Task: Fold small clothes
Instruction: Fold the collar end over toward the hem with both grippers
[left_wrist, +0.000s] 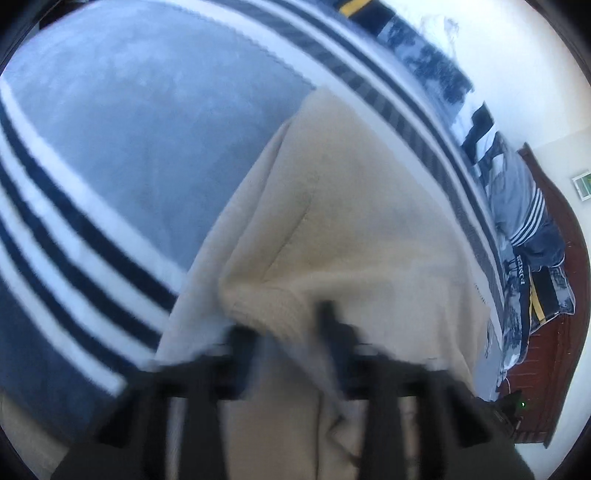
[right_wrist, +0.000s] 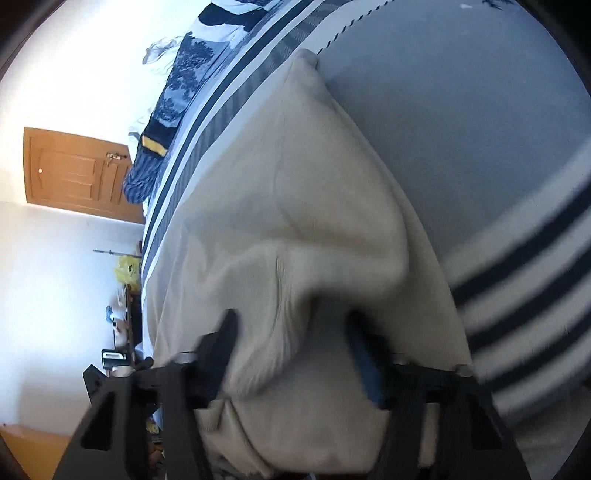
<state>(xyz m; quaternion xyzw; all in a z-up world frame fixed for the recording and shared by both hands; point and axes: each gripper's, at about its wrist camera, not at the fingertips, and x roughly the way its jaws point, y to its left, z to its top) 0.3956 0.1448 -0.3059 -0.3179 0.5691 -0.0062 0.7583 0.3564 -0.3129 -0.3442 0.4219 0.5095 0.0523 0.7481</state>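
A cream knit garment lies on a grey-blue blanket with dark and white stripes. My left gripper holds a ribbed edge of the garment between its fingers, lifted into a ridge; the view is blurred. In the right wrist view the same cream garment stretches away across the blanket. My right gripper has a bunched fold of the garment's ribbed hem between its fingers, raised off the rest of the cloth.
More bedding, patterned blue and white with a yellow band, lies past the blanket beside a dark wooden bed frame. In the right wrist view a wooden door and white wall are at left, with clutter on a low surface.
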